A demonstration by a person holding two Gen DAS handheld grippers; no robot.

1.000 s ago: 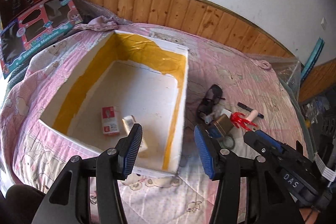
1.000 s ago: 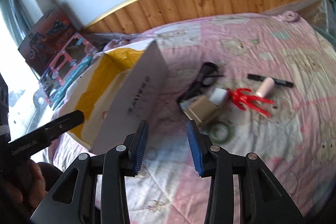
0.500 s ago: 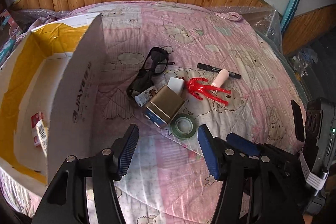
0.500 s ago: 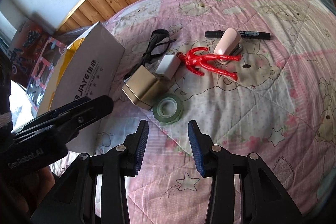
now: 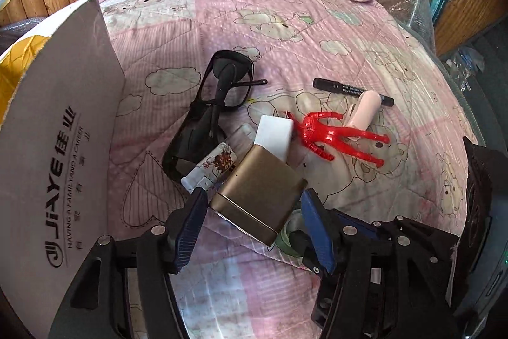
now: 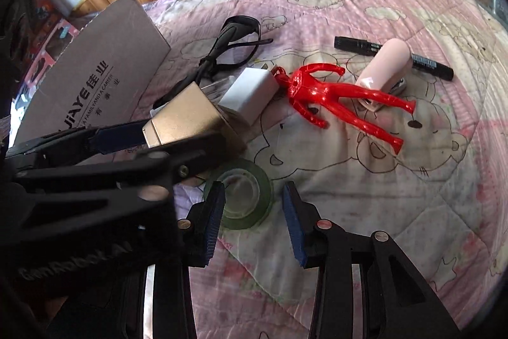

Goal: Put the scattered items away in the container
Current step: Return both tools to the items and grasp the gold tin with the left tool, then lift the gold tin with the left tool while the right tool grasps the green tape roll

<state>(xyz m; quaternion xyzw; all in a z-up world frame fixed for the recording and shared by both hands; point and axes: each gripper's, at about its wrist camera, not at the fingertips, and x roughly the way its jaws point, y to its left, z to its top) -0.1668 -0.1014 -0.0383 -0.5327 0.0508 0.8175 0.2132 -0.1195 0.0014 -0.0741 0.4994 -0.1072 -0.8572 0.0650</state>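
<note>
The gold box lies on the pink quilt beside the cardboard container, and your left gripper straddles it with pads apart, seemingly not touching. Your right gripper gapes around the green tape roll, just beside it.

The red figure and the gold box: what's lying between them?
A white block sits between the red figure and the gold box, clearest in the right wrist view.

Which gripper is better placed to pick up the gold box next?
Left. The left gripper has its open fingers on either side of the gold box; the right gripper straddles the green tape roll instead.
</note>
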